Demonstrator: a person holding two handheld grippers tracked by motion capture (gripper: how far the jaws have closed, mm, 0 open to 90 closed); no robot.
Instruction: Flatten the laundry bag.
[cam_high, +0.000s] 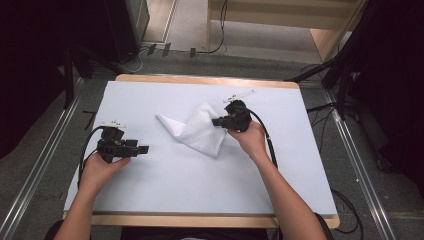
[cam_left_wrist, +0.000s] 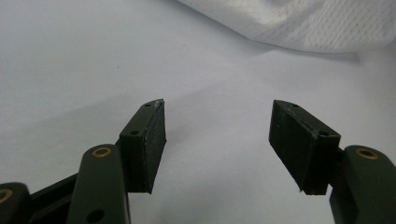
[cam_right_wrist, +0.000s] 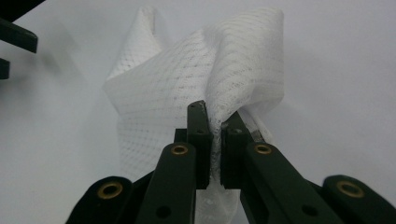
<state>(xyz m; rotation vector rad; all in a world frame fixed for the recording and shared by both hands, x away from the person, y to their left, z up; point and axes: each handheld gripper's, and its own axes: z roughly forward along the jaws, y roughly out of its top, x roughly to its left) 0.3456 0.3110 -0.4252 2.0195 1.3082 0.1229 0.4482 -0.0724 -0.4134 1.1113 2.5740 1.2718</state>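
mid-table, toward the far edge, white mesh cloth (cam_high: 197, 129) is pinched at its right corner by right gripper (cam_high: 218, 121); left gripper (cam_high: 145, 149), jaws released, sits near the cloth's left tip.

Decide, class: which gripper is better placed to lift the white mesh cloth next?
Right. The right gripper is already shut on a fold of the white mesh cloth, while the left gripper stands open over the bare table, apart from it.

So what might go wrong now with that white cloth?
The right gripper pinches only a thin bunched fold of the white cloth, so it may slip free when lifted. The left gripper is open and apart from the cloth, so the rest may drag across the table.
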